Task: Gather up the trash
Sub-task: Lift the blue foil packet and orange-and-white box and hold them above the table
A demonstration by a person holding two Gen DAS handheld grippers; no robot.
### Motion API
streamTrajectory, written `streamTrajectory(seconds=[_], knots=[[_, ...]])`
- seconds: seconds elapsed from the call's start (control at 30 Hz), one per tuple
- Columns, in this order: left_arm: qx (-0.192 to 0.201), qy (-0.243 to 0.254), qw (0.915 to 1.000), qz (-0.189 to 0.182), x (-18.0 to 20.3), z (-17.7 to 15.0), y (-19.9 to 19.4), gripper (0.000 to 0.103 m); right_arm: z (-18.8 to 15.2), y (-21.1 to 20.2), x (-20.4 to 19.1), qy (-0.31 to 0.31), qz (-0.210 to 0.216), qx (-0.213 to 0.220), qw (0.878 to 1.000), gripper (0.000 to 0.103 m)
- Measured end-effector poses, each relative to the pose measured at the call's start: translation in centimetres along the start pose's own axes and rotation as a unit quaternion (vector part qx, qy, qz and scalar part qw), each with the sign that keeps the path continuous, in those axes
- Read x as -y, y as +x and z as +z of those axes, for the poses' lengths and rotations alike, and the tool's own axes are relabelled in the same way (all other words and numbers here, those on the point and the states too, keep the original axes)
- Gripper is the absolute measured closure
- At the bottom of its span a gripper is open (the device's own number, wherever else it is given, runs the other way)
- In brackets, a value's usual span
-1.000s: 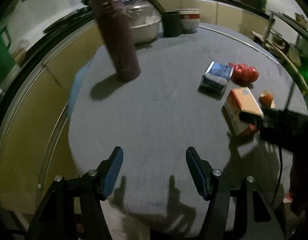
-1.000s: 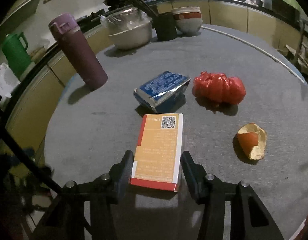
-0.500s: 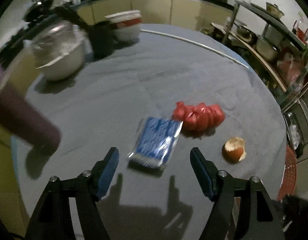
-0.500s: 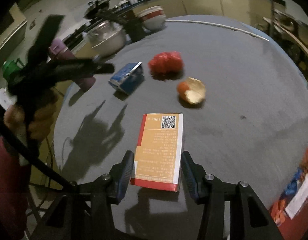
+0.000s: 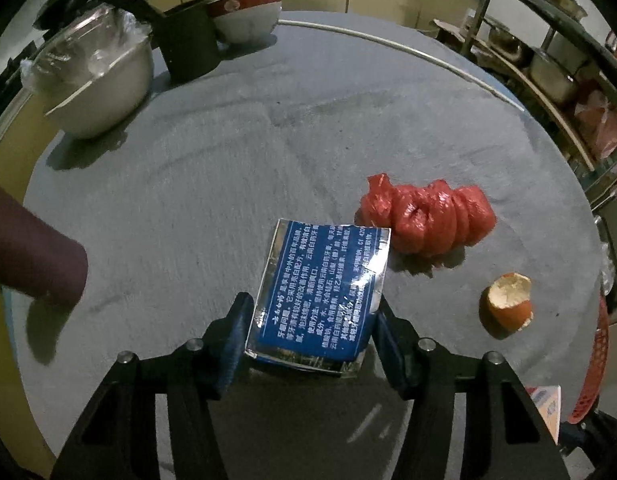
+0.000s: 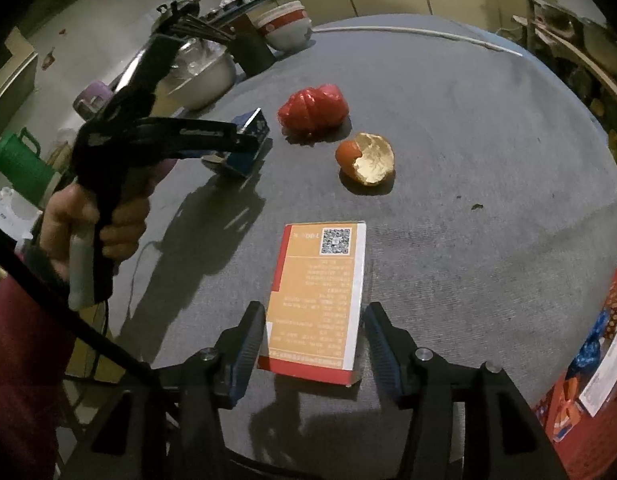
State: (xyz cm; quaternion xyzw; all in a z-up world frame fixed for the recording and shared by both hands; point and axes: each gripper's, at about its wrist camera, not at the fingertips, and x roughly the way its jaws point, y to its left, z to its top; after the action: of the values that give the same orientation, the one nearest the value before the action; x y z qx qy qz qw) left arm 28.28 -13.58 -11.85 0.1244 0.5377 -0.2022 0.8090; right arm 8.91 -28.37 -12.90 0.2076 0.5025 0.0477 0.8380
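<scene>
My left gripper point(image 5: 310, 322) is shut on a blue box with white print point(image 5: 322, 290) on the round grey table point(image 5: 268, 140). The box also shows in the right wrist view point(image 6: 246, 146), between the left gripper's fingers. My right gripper point(image 6: 314, 330) is shut on an orange and red carton point(image 6: 318, 300) and holds it above the table's near edge. A crumpled red plastic bag point(image 5: 426, 218) and an orange peel point(image 5: 510, 302) lie to the right of the blue box.
A steel bowl covered in plastic point(image 5: 94, 80), a black cup point(image 5: 190, 46) and stacked bowls point(image 5: 244, 8) stand at the table's back. A purple flask point(image 5: 32, 256) stands at the left. A red basket holding trash point(image 6: 596, 384) sits below the table's right edge.
My left gripper has swung to the blue box and closed on it. My right gripper has carried the orange carton back toward the table's near edge.
</scene>
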Motion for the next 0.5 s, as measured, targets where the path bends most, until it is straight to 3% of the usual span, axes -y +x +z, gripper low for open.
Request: streamTrajectory(seconds=[0.27, 0.5], knots=[[0.041, 0.016, 0.9981, 0.044, 2.4, -4.1, -3.9, 0.043, -0.1, -1.0, -0.1, -0.003, 0.003, 0.015, 1.000, 0.050], [0.106, 0.030, 0.9883, 0.106, 4.9, -8.2, -9.3, 0.043, -0.6, -4.4, 1.5, 0.021, 0.012, 0.057, 0.998, 0.050]])
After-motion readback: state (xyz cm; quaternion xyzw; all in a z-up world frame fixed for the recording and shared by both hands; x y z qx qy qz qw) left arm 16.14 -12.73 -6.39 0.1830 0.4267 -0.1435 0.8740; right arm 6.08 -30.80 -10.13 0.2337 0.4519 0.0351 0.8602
